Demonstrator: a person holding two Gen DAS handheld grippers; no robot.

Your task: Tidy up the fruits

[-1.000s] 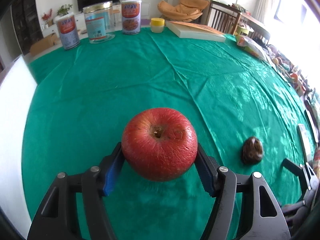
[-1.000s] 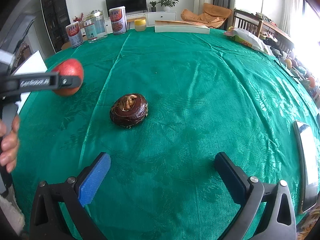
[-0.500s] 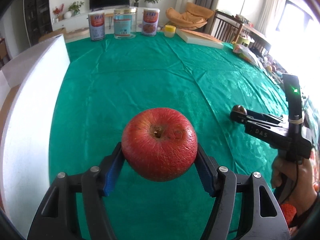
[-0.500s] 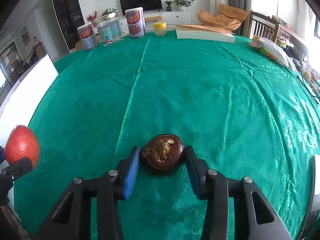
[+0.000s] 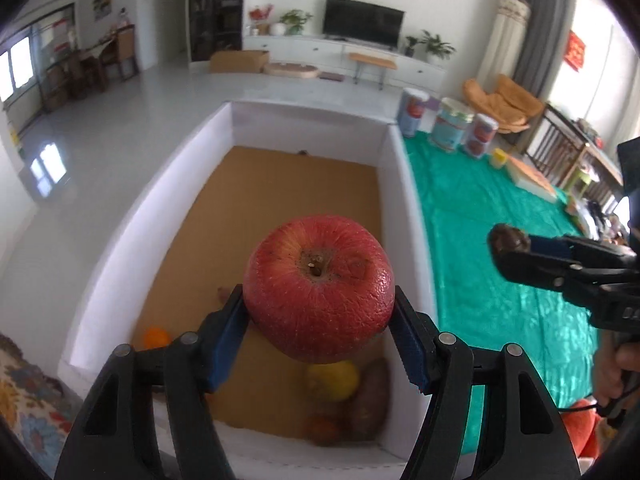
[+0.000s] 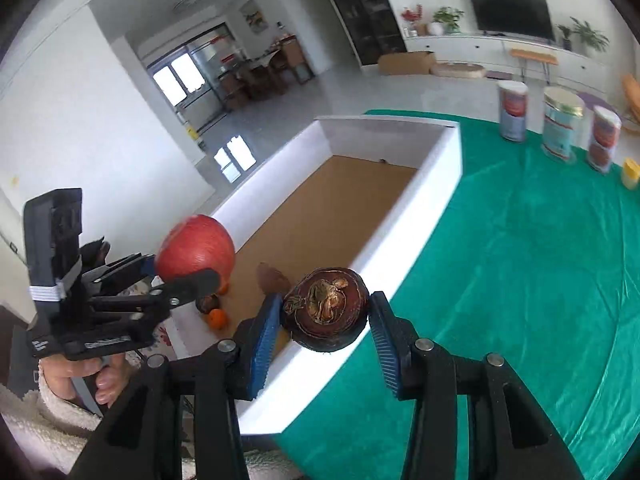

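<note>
Transport step: left gripper (image 5: 320,328) clamped on red apple (image 5: 319,289) above white box (image 5: 404,216); right gripper (image 6: 324,338) clamped on dark round fruit (image 6: 325,314) over the box's near wall. Next move likely needs lowering and releasing beside the fruits at 6 o'clock in the box.

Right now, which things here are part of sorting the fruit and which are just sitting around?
Part of the job:
round red apple in left gripper
dark brown round fruit in right gripper
white-walled box

Lying about:
three tins
small yellow jar

Left claw (image 5: 320,320) and right claw (image 6: 322,316) both clamped, angled downward
</note>
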